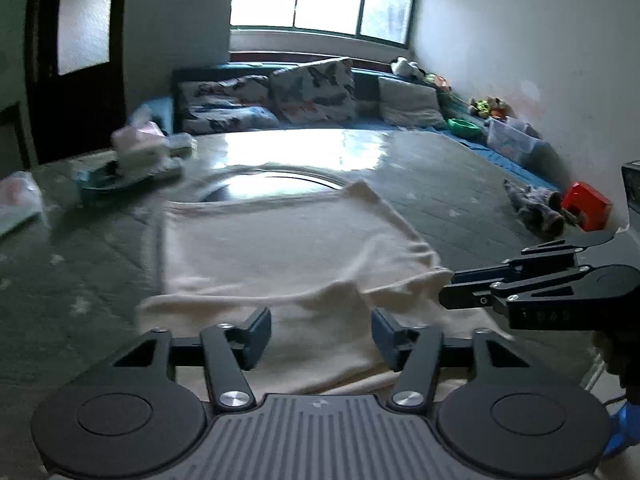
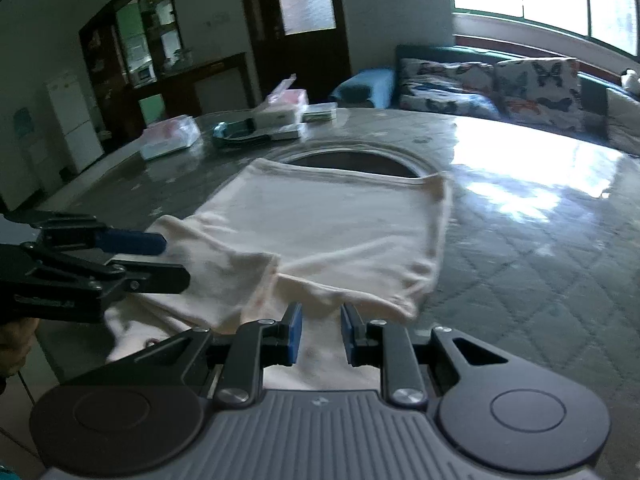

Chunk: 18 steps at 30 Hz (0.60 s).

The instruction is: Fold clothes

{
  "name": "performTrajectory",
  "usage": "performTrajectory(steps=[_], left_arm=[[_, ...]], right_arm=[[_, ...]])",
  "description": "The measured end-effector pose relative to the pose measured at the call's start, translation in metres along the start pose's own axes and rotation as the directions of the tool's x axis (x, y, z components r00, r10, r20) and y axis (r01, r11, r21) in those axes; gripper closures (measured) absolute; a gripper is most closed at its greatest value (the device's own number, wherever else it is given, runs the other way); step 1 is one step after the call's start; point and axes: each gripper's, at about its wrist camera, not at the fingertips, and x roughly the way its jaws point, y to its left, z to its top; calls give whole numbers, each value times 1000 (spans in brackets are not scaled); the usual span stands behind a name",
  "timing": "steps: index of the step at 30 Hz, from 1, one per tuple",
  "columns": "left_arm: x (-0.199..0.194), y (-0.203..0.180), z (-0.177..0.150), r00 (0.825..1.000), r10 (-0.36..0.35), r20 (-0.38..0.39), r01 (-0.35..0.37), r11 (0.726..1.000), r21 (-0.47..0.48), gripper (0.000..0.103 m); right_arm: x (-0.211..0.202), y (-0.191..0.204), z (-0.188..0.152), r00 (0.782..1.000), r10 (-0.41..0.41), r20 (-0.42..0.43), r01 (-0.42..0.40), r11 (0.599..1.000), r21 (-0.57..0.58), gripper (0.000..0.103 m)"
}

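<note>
A cream garment is spread on the grey quilted table cover, its far hem lying over the edge of a round glass inset, its near part folded and bunched toward the table's front edge. The left gripper is seen above the near fold with its jaws wide apart and nothing clamped. The right gripper is seen with its jaws part-way apart over the cloth at the near edge; whether cloth is pinched cannot be told. Tissue packs and a boxed stack are set at the far left. Butterfly cushions are lined up on a sofa behind.
</note>
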Motion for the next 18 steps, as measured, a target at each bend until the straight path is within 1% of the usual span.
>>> performTrajectory(steps=[2, 4, 6, 7, 12, 15, 16, 18], left_arm=[[-7, 10, -4, 999, 42, 17, -42, 999, 7, 17], [-11, 19, -8, 996, 82, 30, -83, 996, 21, 13], [-14, 28, -12, 993, 111, 27, -111, 993, 23, 3], [-15, 32, -13, 993, 118, 24, -118, 993, 17, 0], [-15, 50, -20, 987, 160, 0, -160, 987, -5, 0], [-19, 55, -28, 985, 168, 27, -168, 986, -13, 0], [-20, 55, -31, 984, 177, 36, -177, 984, -5, 0], [-19, 55, -35, 983, 182, 31, -182, 983, 11, 0]], right_arm=[[8, 7, 3, 1000, 22, -9, -22, 1000, -3, 82], [18, 14, 6, 999, 41, -20, -41, 999, -5, 81], [28, 20, 8, 998, 56, -34, -57, 998, -5, 78], [33, 23, 8, 997, 67, -44, -67, 998, 1, 76], [52, 34, 7, 994, 75, -82, -75, 997, 4, 75], [53, 37, 7, 993, 74, -88, -74, 997, -5, 75], [54, 39, 7, 993, 73, -90, -74, 997, -8, 77], [54, 41, 7, 994, 67, -91, -69, 997, -17, 93]])
